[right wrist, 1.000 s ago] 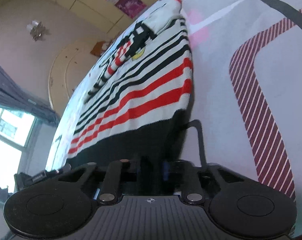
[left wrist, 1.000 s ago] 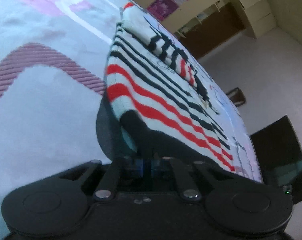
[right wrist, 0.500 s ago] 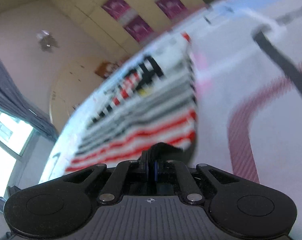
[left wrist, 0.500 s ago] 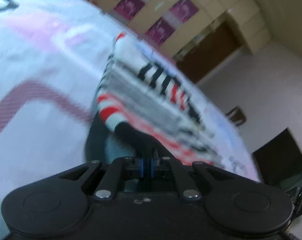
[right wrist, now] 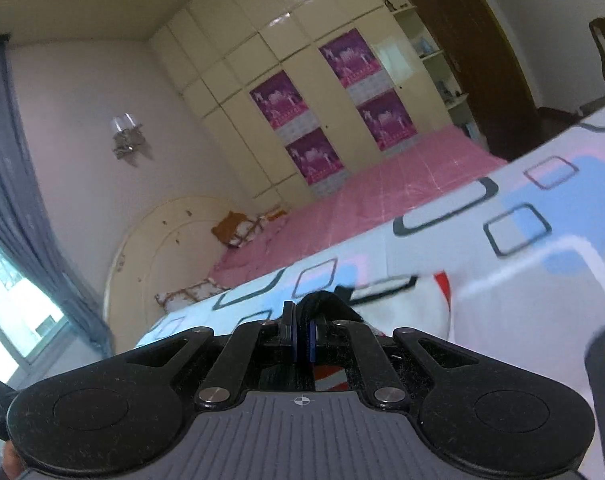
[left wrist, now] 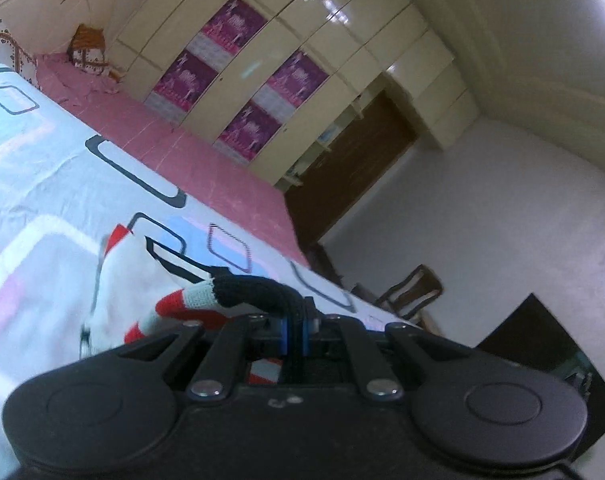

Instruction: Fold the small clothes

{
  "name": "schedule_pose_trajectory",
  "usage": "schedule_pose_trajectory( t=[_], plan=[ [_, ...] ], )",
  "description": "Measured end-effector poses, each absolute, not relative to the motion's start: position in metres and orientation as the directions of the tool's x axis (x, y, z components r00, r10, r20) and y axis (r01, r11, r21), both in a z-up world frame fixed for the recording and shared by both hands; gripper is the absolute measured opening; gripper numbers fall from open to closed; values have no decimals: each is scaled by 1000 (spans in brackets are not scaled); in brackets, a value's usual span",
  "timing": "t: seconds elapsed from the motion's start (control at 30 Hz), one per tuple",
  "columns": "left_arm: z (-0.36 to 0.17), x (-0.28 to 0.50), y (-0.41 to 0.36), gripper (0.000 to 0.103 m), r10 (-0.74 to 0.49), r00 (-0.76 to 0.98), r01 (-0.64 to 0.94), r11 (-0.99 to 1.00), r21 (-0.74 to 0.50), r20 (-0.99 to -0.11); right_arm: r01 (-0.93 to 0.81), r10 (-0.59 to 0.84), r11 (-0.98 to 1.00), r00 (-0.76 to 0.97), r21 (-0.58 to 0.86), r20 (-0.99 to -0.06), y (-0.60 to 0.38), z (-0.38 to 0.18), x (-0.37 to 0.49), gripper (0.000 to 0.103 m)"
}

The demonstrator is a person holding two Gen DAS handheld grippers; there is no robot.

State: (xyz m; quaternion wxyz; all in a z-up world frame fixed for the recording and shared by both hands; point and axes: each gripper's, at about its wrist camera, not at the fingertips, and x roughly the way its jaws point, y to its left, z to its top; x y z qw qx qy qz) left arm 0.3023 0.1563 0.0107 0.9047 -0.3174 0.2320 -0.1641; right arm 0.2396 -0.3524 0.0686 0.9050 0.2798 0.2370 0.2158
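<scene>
Pinching black hem of striped sweater [left wrist: 190,304], left gripper [left wrist: 296,330], right gripper [right wrist: 301,340]

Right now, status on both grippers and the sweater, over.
Left gripper shut on striped sweater's black hem. Right gripper shut on the same hem. Hem lifted off the patterned bedsheet, far end lying on it. Nothing seen in the way.

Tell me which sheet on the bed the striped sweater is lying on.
The striped sweater lies on the white sheet with rounded squares, not the plain pink sheet beyond it.
</scene>
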Motion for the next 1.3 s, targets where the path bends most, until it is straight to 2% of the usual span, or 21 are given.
schedule_pose_trajectory(
  t=[0.1, 0.23, 0.47, 0.53, 0.6, 0.63, 0.67, 0.7, 0.73, 0.8, 0.83, 0.87, 0.9, 0.93, 1.0, 1.07, 1.13, 1.2, 1.23, 1.27, 1.3],
  plan=[
    [-10, 350, 156, 6, -436, 811, 98, 757, -646, -389, -214, 511, 763, 778, 610, -367, -342, 54, 287, 5],
    [-43, 404, 157, 6, -435, 762, 33, 767, -641, -480, -122, 496, 759, 744, 639, -447, -332, 7, 350, 5],
    [-84, 471, 172, 7, -437, 709, -29, 766, -642, -553, -42, 486, 771, 683, 636, -545, -325, -35, 420, 5],
    [-96, 488, 174, 15, -468, 694, -14, 750, -661, -546, -5, 475, 776, 661, 630, -581, -323, -48, 438, 5],
    [-102, 497, 175, 50, -463, 702, -20, 747, -665, -541, 18, 474, 766, 659, 643, -584, -326, -59, 450, 5],
    [-102, 498, 176, 60, -456, 715, -16, 746, -665, -529, 34, 460, 771, 662, 636, -592, -327, -62, 453, 14],
    [-102, 498, 176, 80, -439, 735, -13, 753, -658, -517, 48, 427, 785, 680, 617, -596, -327, -61, 453, 48],
    [-98, 496, 178, 86, -416, 755, -8, 767, -642, -506, 55, 382, 804, 715, 592, -585, -330, -59, 450, 70],
    [-96, 494, 180, 85, -408, 764, -1, 774, -633, -500, 57, 338, 820, 756, 570, -561, -333, -55, 444, 87],
    [-95, 493, 184, 81, -415, 756, 13, 782, -623, -506, 26, 351, 820, 766, 572, -538, -340, -52, 440, 86],
    [-93, 493, 184, 80, -412, 748, 26, 801, -598, -520, 5, 367, 823, 758, 568, -539, -342, -51, 439, 79],
    [-91, 494, 181, 77, -397, 734, 43, 836, -547, -551, -29, 381, 835, 750, 550, -540, -341, -50, 438, 65],
    [-89, 494, 179, 74, -386, 720, 56, 861, -506, -577, -62, 392, 851, 735, 522, -553, -338, -49, 439, 62],
    [-90, 497, 176, 72, -374, 701, 69, 883, -464, -608, -90, 400, 864, 720, 495, -568, -334, -49, 440, 62],
    [-94, 505, 168, 58, -348, 658, 94, 918, -386, -668, -139, 384, 899, 707, 415, -595, -323, -51, 442, 62],
    [-99, 511, 154, 49, -283, 623, 121, 956, -267, -729, -180, 358, 927, 694, 330, -624, -310, -56, 446, 62],
    [-102, 512, 144, 46, -231, 619, 148, 973, -177, -751, -220, 330, 944, 680, 248, -655, -297, -61, 448, 62],
    [-105, 508, 135, 32, -189, 636, 175, 980, -99, -748, -262, 287, 954, 658, 146, -696, -280, -70, 449, 61],
    [-104, 505, 133, 23, -191, 647, 189, 978, -88, -738, -283, 266, 954, 654, 97, -708, -268, -76, 447, 34],
    [-102, 503, 133, 8, -199, 659, 196, 977, -89, -726, -308, 255, 949, 648, 59, -718, -261, -81, 447, 16],
    [-99, 501, 134, 5, -206, 671, 191, 976, -103, -712, -322, 248, 946, 659, 31, -710, -257, -82, 443, 13]
  ],
)
